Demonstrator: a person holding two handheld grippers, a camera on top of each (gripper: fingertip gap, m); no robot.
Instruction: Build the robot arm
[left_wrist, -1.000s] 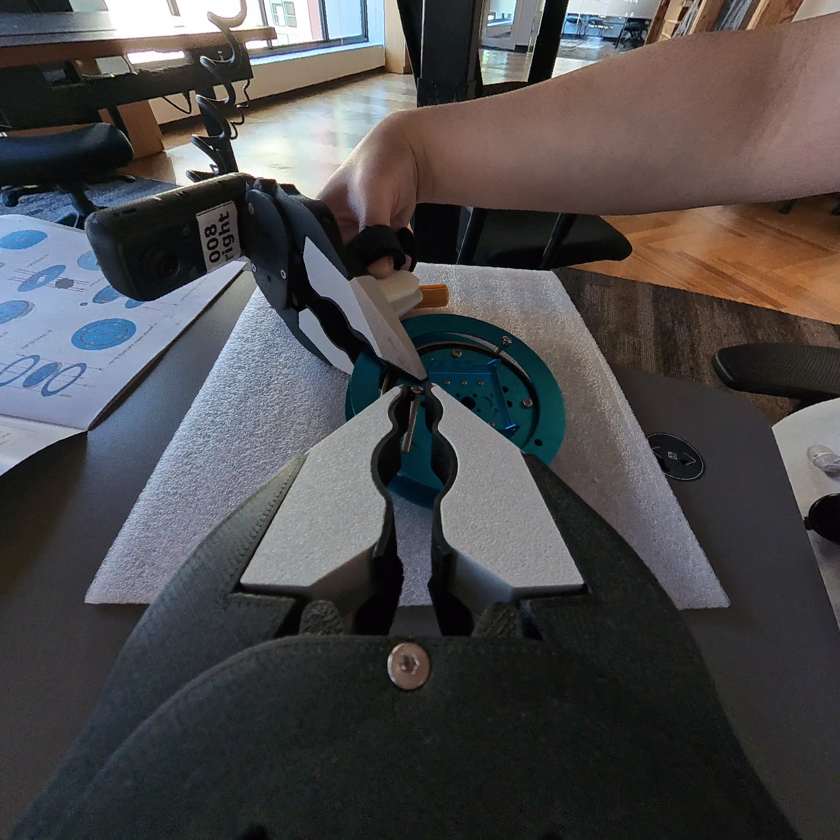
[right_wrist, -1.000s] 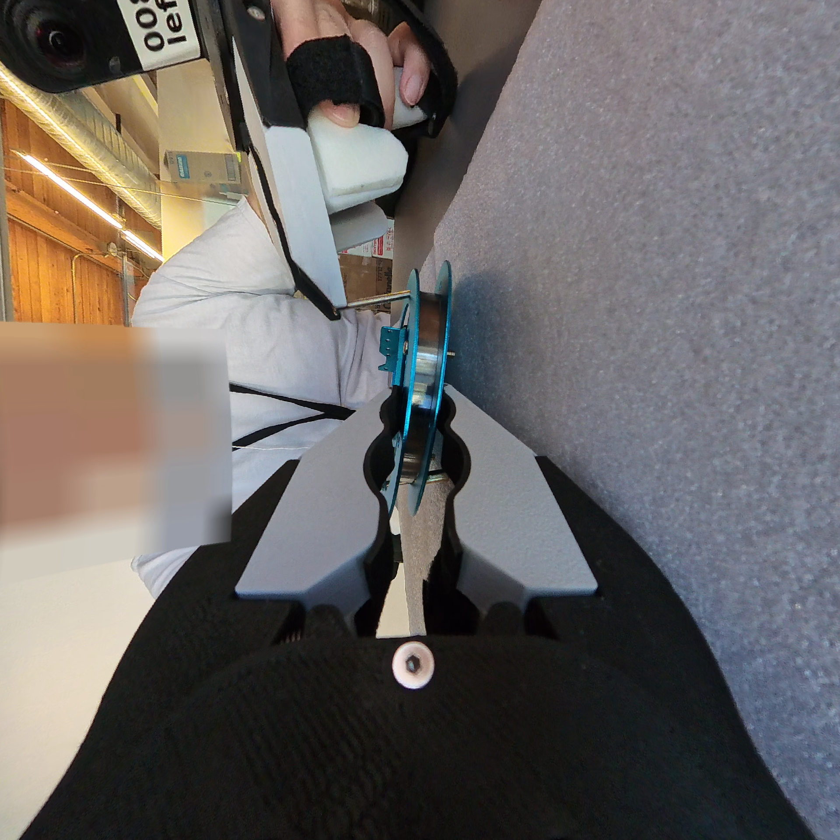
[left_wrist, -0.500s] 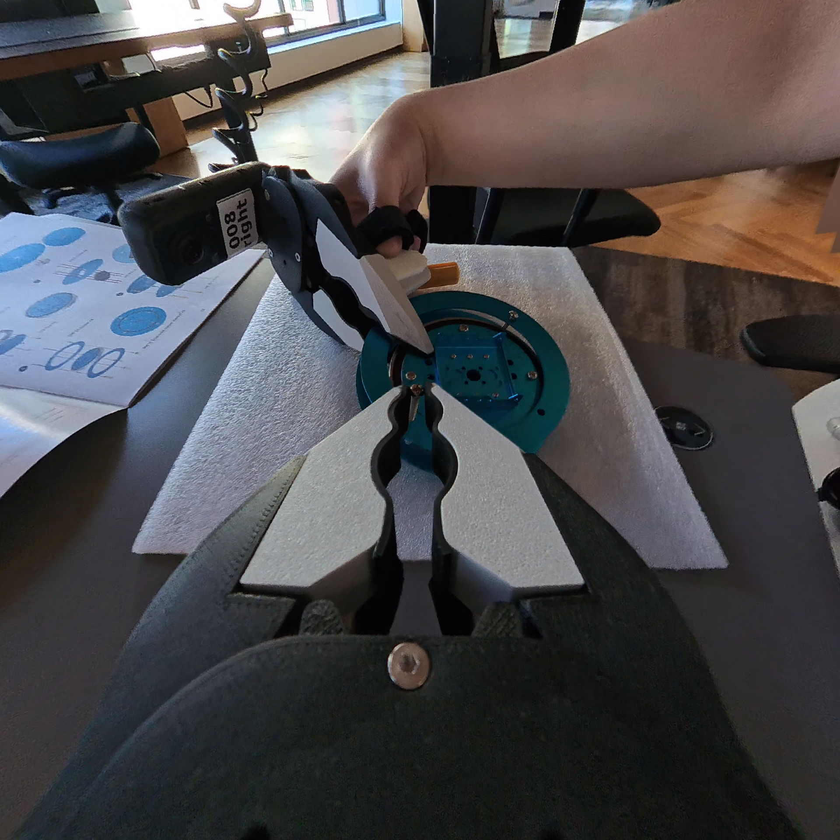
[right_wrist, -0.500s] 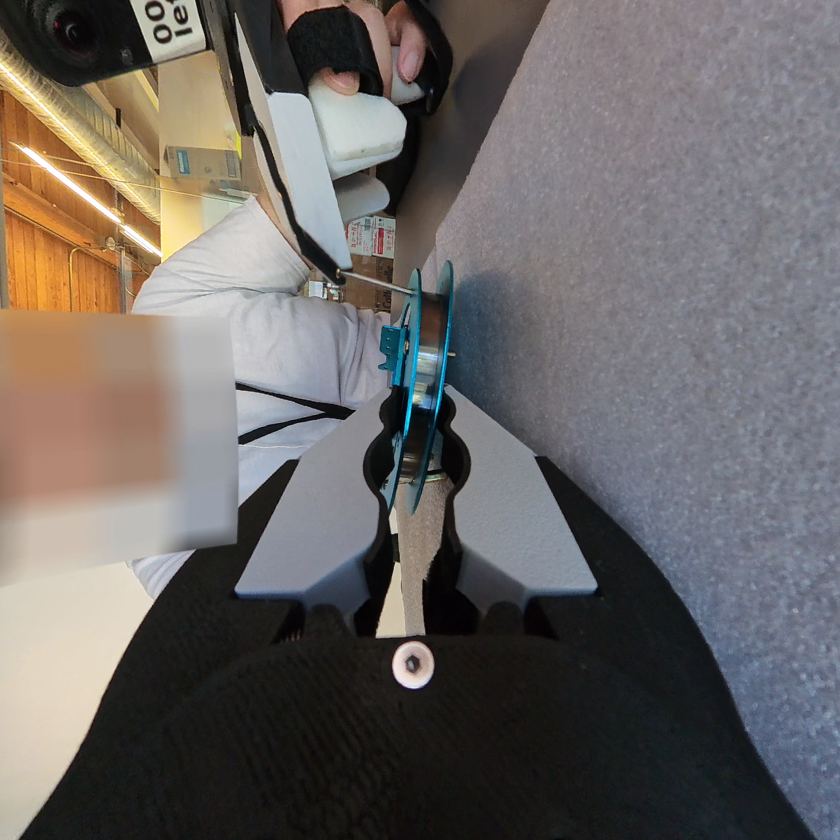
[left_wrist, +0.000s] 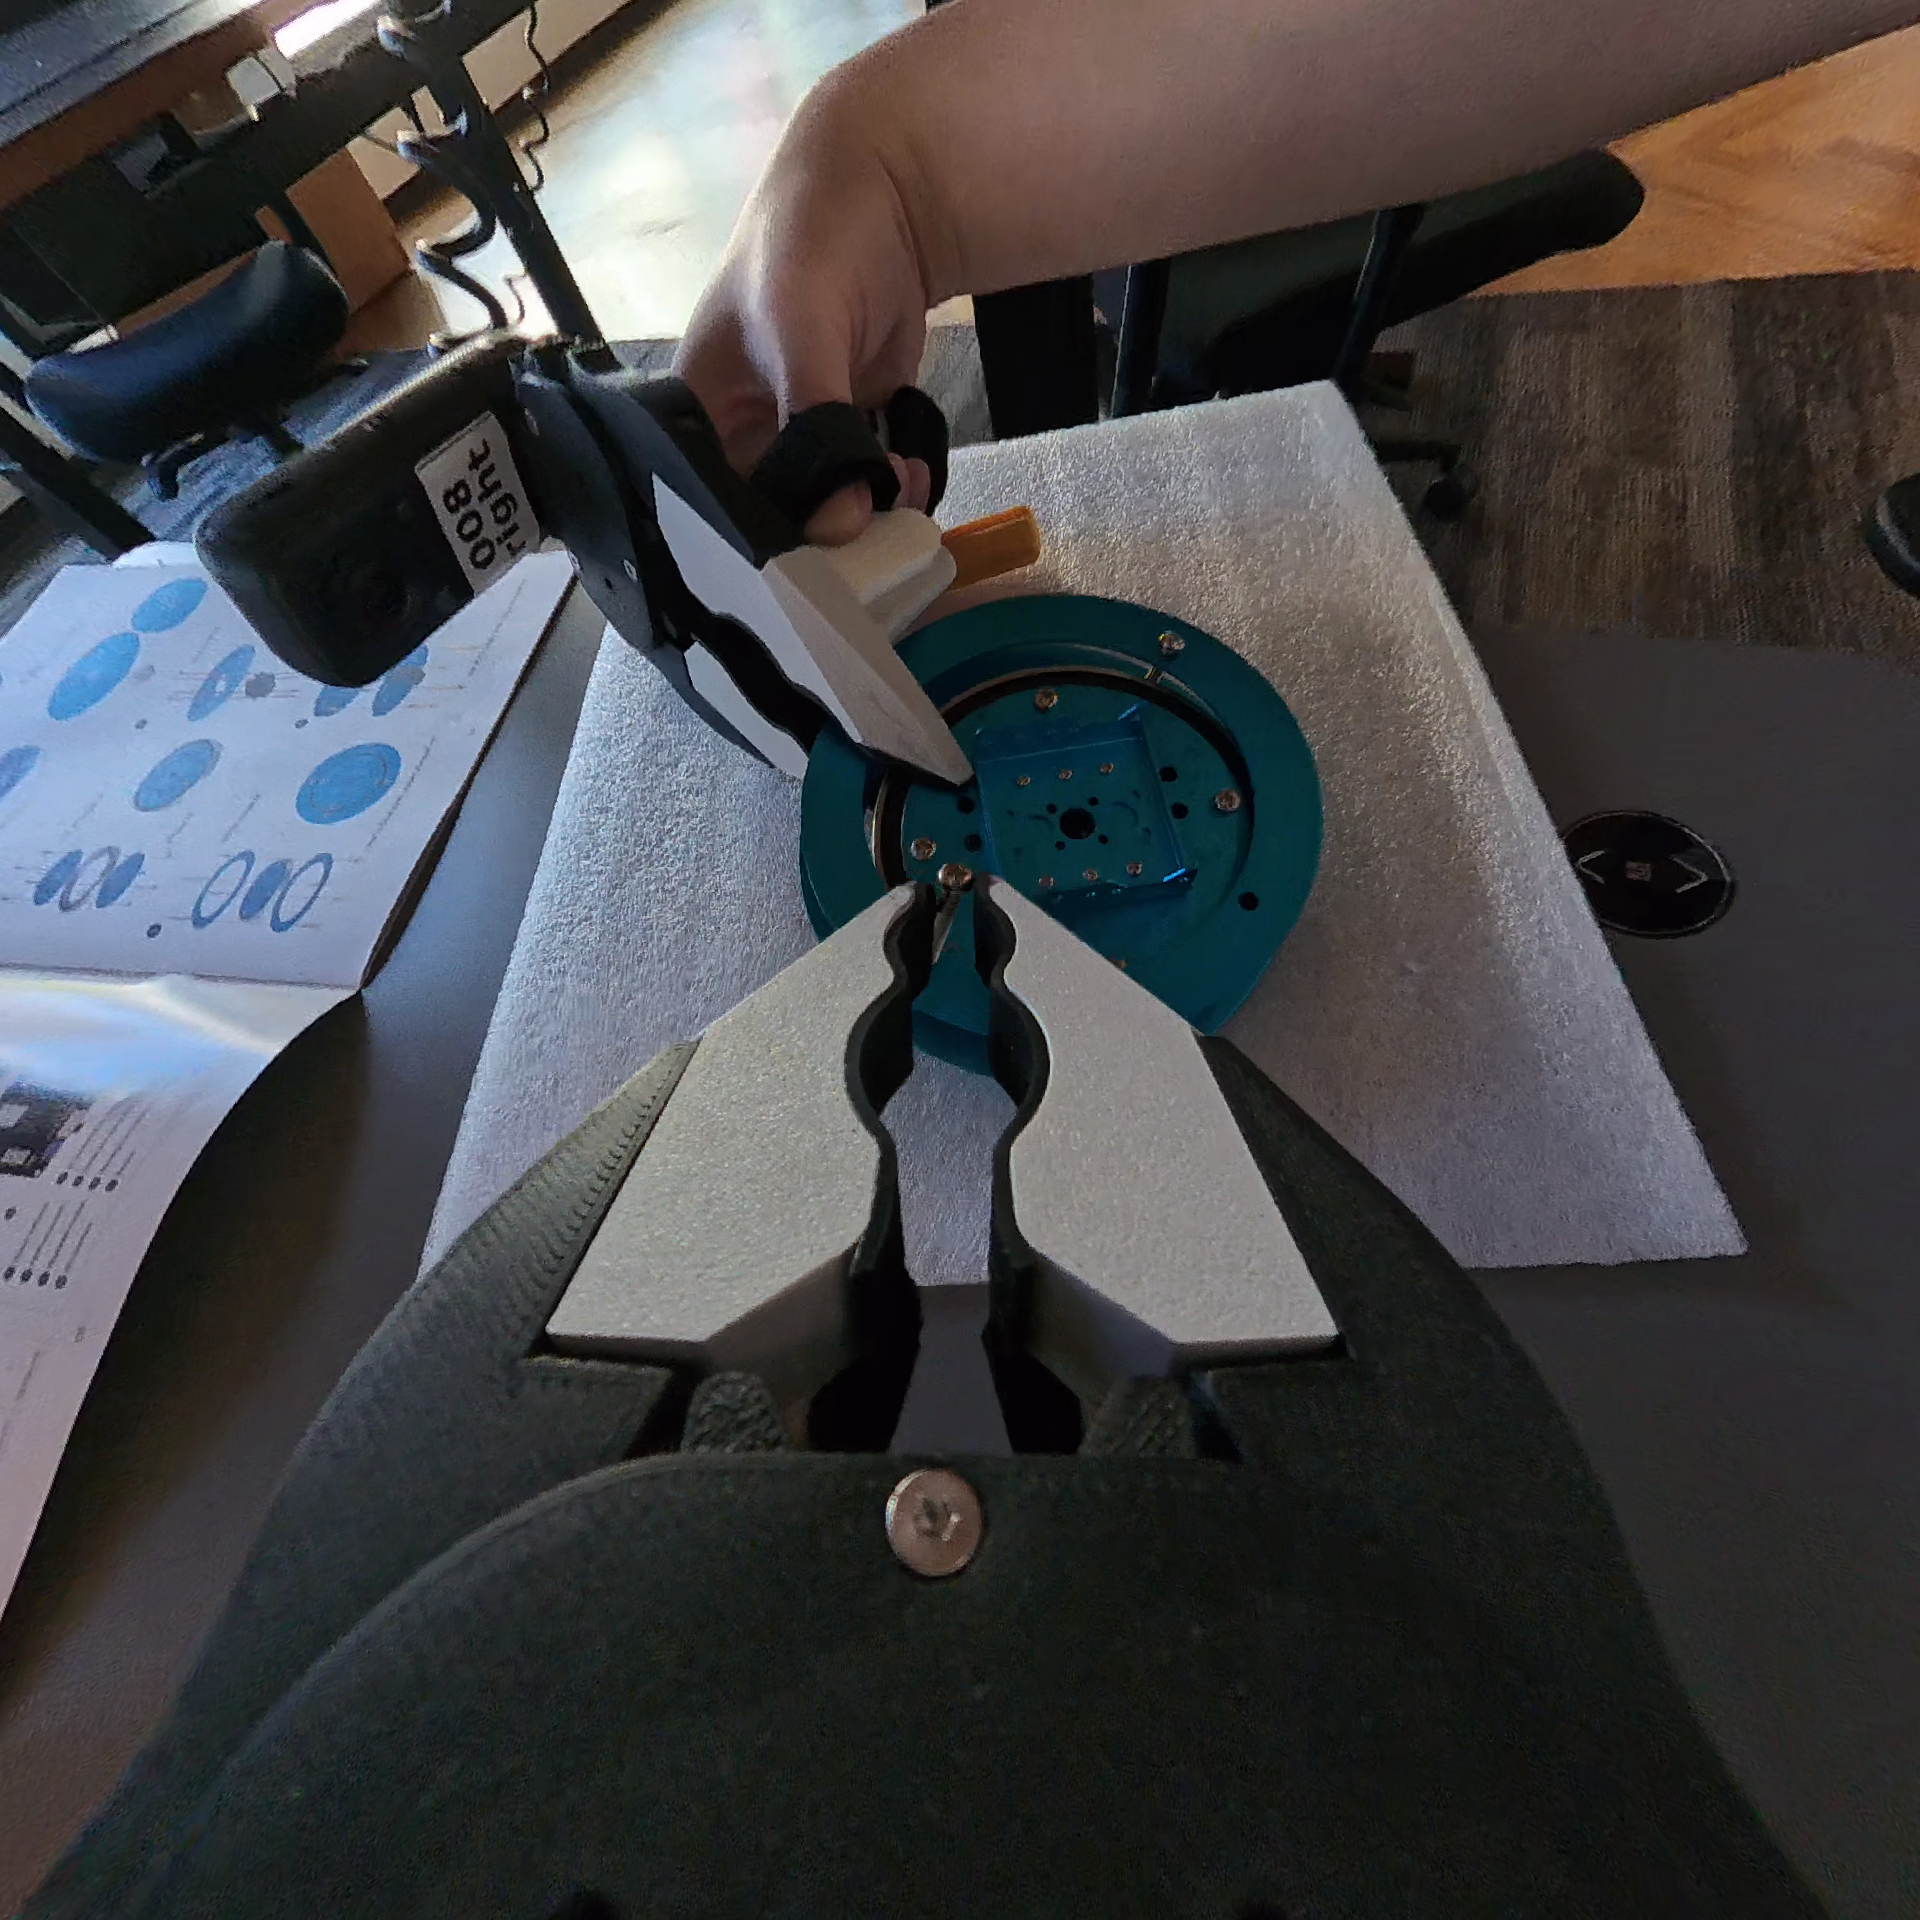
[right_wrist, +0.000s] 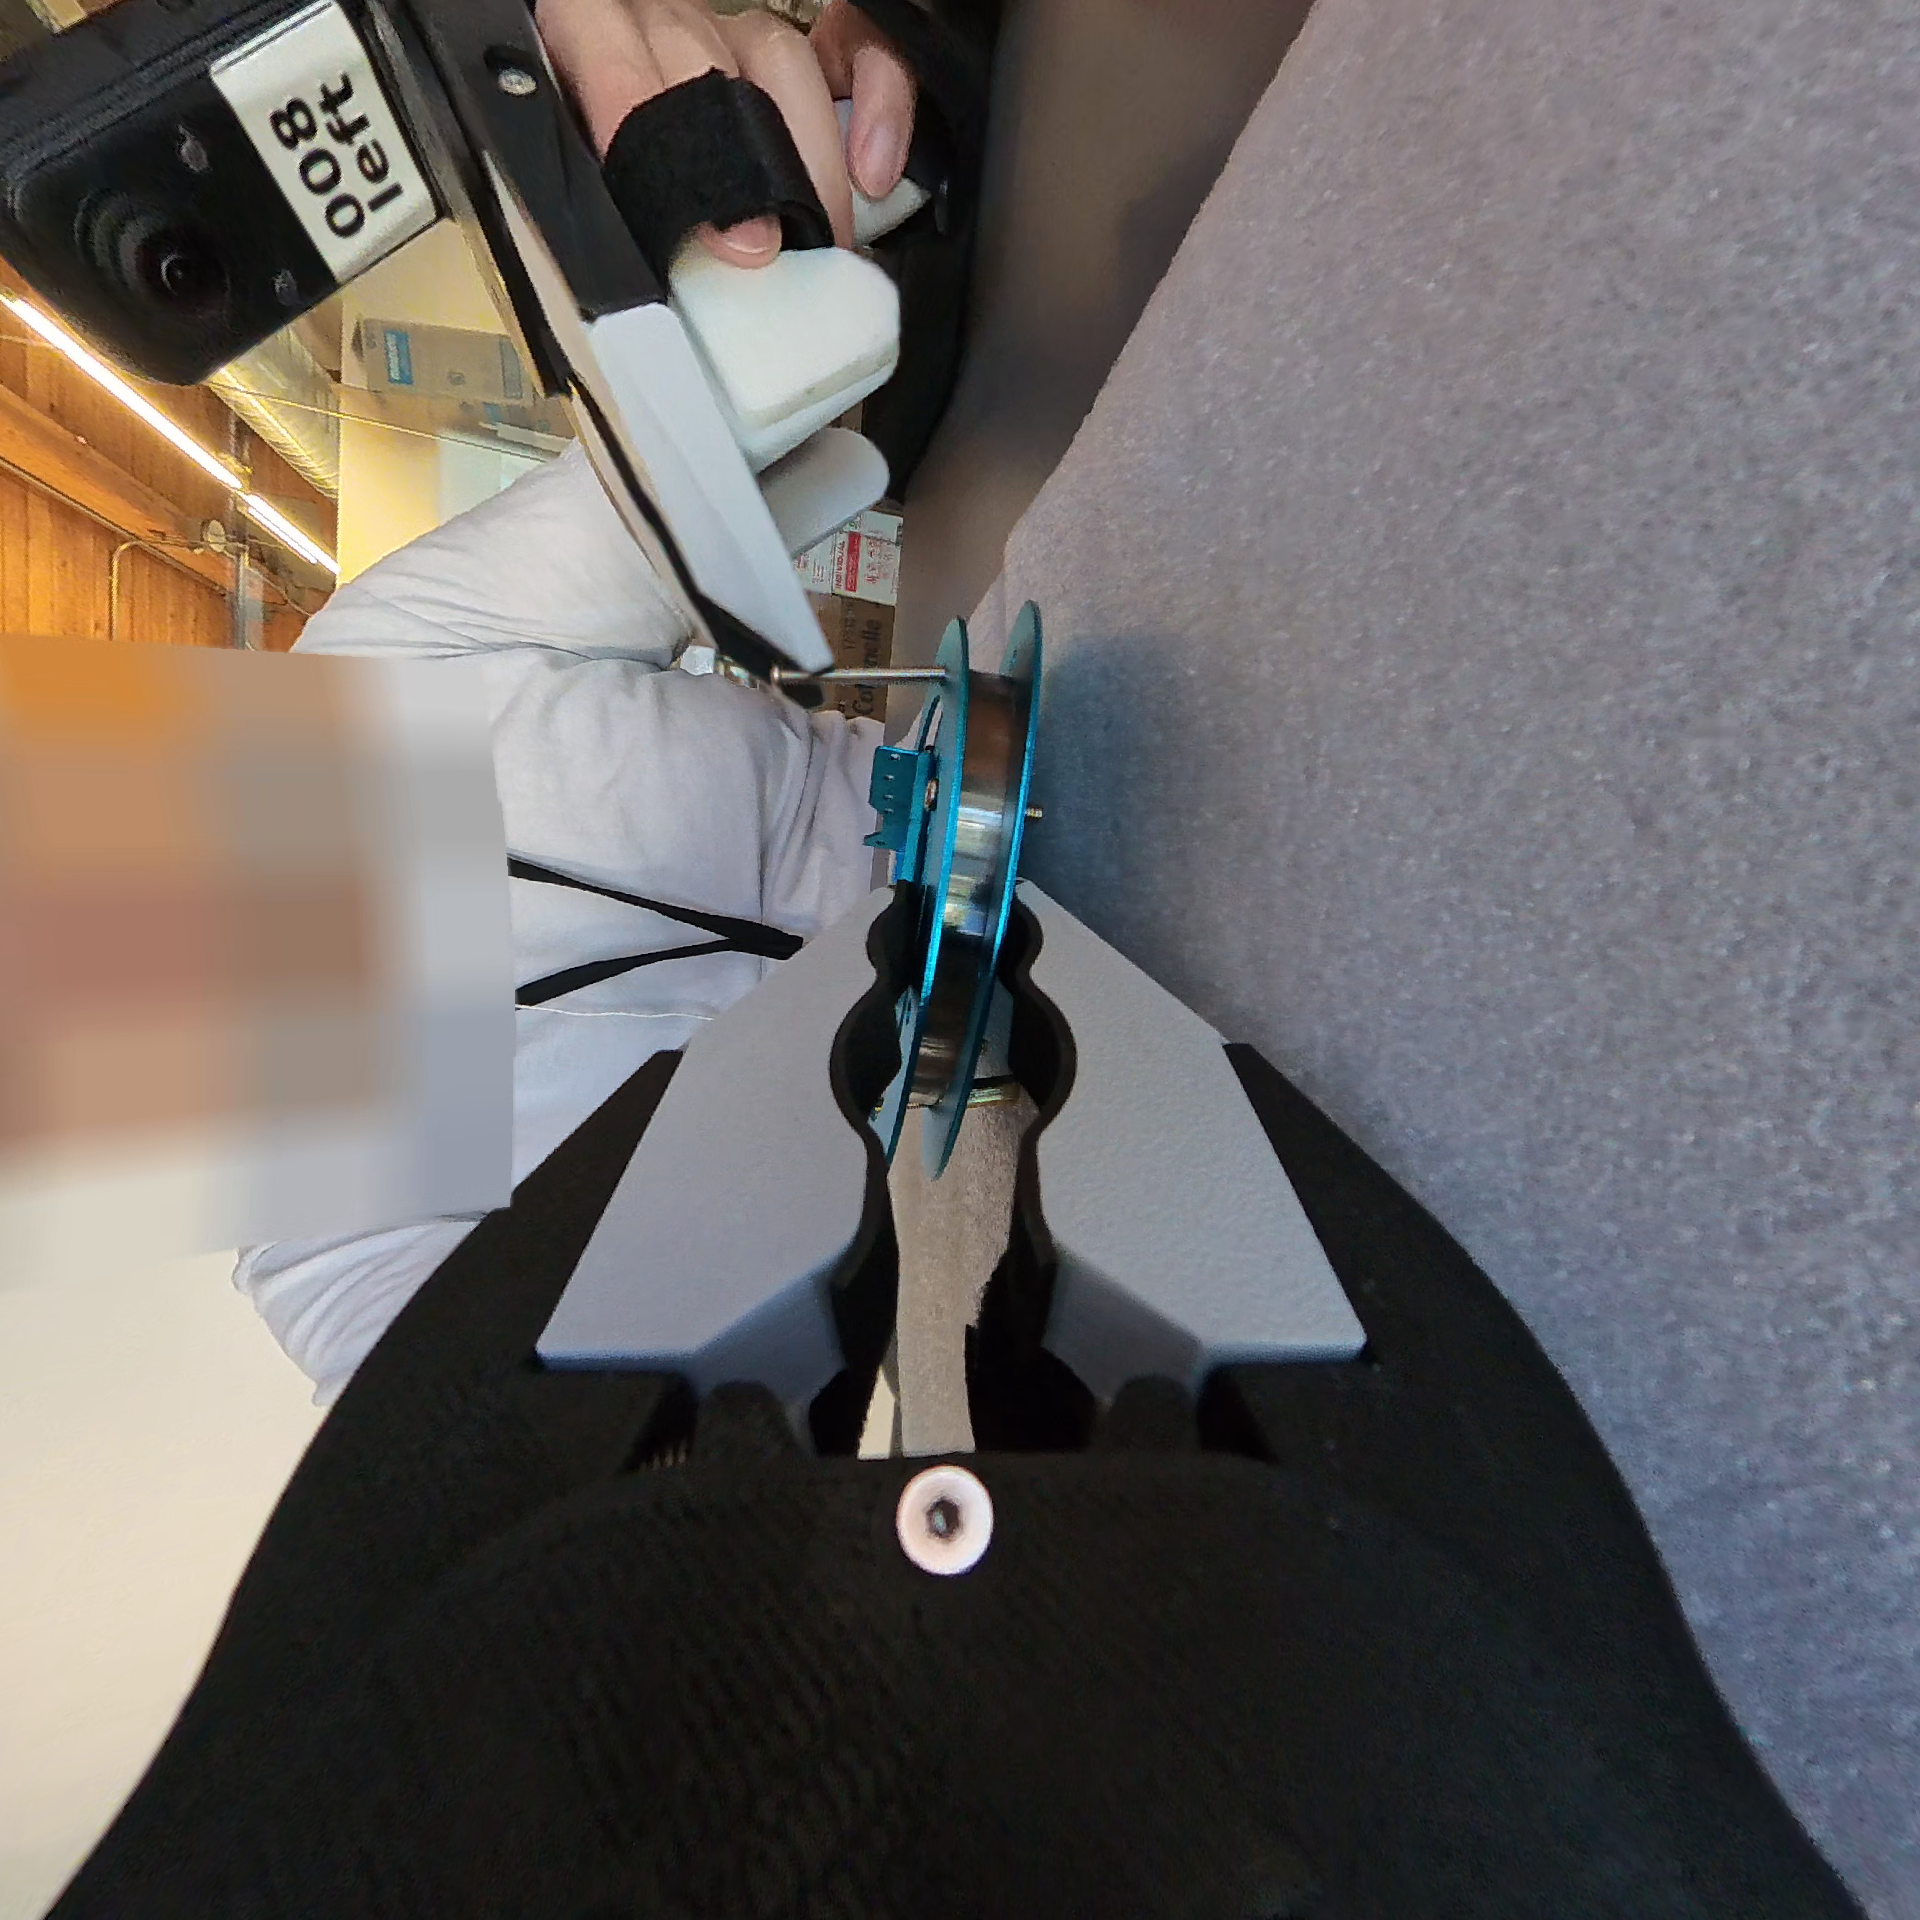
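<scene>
The left gripper (left_wrist: 951, 896) has its jaws clenched on a thin metal screw (left_wrist: 948, 906), pinched at the very tips only. In the right wrist view the screw (right_wrist: 862, 673) runs straight from those tips to the upper plate of the teal disc assembly (right_wrist: 977, 790) and looks square to the plate. Its far end touches the plate close to the rim. With so little of the screw inside the jaws, I judge the hold easy to twist, so the shaft needs to be kept at right angles to the plate with only light pressure along it. The right gripper (right_wrist: 961, 904) has its jaws closed across the edge of the same assembly, one finger on the upper plate and one under the lower, with the metal ring sandwiched between the plates. Seen from the left wrist view, the right gripper (left_wrist: 925, 769) lies over the near-left part of the teal disc assembly (left_wrist: 1247, 831), just beside the ring of small holes. That grip looks like the brace against which the screw bears. It holds one side only, so the far side could tip if pushed hard. A square teal bracket (left_wrist: 1081, 821) sits at the centre of the assembly. The assembly rests on a white foam mat (left_wrist: 1403, 644), which lies on the dark worktop (left_wrist: 1714, 1143). Printed sheets (left_wrist: 208, 779) lie to the left of the mat.
</scene>
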